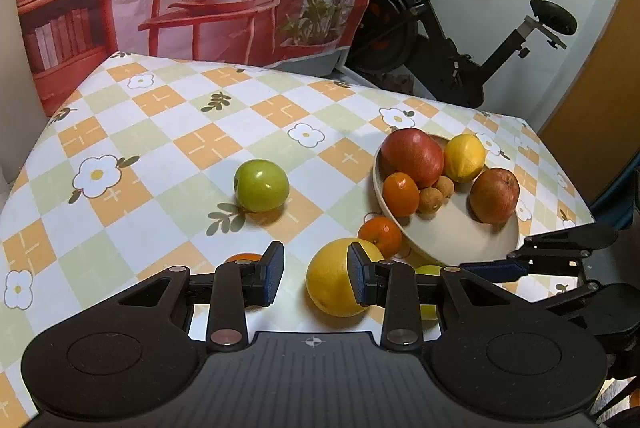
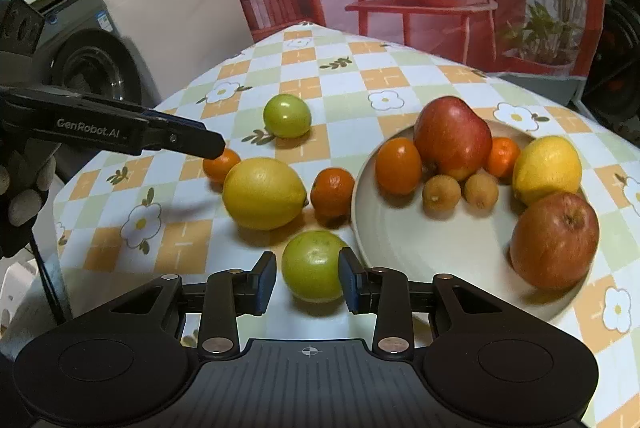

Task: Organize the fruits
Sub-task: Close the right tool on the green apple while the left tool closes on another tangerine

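- Your plate [image 2: 372,228] already holds seven pieces by the right wrist view: two red apples, one at the back [image 2: 452,138] and one at the near right rim [image 2: 554,240], a lemon [image 2: 546,170], two tangerines [image 2: 398,166] [image 2: 502,156] and two small brown fruits [image 2: 441,193] [image 2: 481,191].
- Five pieces lie loose on the tablecloth [image 2: 184,240]. That puts you, by my judgement, a little past halfway.
- Nearest your right gripper [image 2: 307,282] is a green apple [image 2: 314,266], just beside the plate's left rim. The jaws stand wide on either side of it, with a gap showing at the left pad, so nothing is gripped yet. It looks the likeliest next pick.
- Beyond it lie a large yellow citrus [image 2: 264,193] and a tangerine [image 2: 332,193] that sits just beside the plate rim.
- A second loose tangerine [image 2: 221,164] is partly hidden behind your left gripper [image 1: 316,276], whose tip hangs over it in the right wrist view.
- Your left gripper is also spread wide and holds nothing; in its own view the yellow citrus [image 1: 340,280] sits just ahead of its right finger.
- Farthest out, a second green apple [image 1: 261,185] rests alone, well apart from the plate.
- The plate's near half is bare, so room seems ample for the rest.
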